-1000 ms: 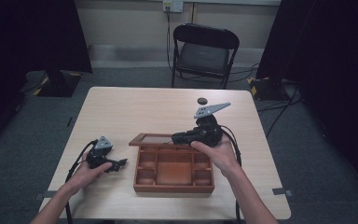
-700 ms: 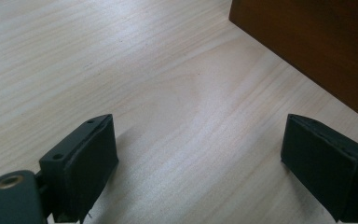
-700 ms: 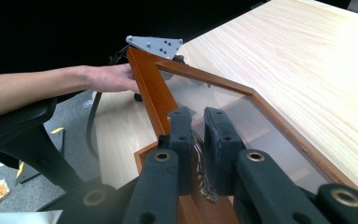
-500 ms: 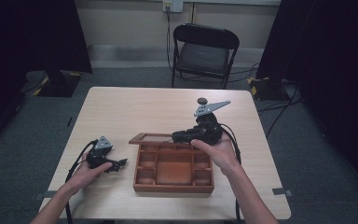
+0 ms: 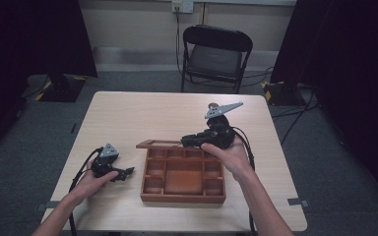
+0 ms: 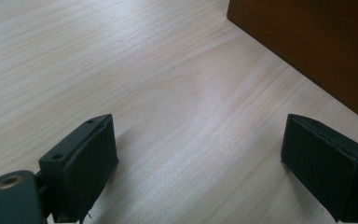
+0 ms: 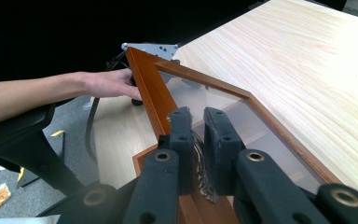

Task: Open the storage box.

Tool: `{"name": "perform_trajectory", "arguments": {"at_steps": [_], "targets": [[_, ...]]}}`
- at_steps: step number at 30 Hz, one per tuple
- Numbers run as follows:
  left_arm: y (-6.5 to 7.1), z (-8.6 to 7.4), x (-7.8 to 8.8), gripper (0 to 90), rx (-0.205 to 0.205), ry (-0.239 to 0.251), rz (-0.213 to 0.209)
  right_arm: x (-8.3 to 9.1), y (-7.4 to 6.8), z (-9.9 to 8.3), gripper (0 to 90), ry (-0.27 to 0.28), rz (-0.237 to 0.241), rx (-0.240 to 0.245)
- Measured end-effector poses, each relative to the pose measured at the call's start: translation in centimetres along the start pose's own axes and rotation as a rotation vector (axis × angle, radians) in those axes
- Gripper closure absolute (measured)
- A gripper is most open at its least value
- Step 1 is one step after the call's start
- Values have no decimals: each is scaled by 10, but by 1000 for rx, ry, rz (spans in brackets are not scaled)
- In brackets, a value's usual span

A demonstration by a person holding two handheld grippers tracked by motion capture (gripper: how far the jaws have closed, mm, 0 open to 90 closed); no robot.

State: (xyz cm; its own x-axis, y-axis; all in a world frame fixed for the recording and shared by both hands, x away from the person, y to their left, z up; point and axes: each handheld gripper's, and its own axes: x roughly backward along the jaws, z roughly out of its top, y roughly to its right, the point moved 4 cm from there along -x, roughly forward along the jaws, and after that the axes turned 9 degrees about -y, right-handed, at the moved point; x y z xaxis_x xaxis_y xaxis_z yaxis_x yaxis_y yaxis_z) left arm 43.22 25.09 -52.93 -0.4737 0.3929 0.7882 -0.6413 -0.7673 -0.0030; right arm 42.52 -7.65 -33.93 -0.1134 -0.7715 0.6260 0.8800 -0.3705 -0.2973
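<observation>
Right gripper (image 7: 196, 122) has its jaws pinched on the edge of the box's glass lid (image 7: 223, 105) — propped partly open over the wooden box (image 5: 183, 172). Left gripper (image 6: 198, 163) is wide open, holding nothing, low on the table (image 6: 121, 70) just beside the box.

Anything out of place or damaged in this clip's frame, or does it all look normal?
Nothing spilled or broken. The one unusual thing: the wooden box has its glass-paned lid swung up, with the right gripper closed on a small metal clasp at the frame's edge. The left gripper rests open on the table.
</observation>
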Motion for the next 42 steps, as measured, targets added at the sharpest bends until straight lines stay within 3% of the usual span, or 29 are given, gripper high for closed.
{"name": "perform_trajectory", "arguments": {"at_steps": [42], "targets": [[0, 0, 0, 96, -2, -1, 0, 1, 3, 4, 826, -5, 8, -17]]}}
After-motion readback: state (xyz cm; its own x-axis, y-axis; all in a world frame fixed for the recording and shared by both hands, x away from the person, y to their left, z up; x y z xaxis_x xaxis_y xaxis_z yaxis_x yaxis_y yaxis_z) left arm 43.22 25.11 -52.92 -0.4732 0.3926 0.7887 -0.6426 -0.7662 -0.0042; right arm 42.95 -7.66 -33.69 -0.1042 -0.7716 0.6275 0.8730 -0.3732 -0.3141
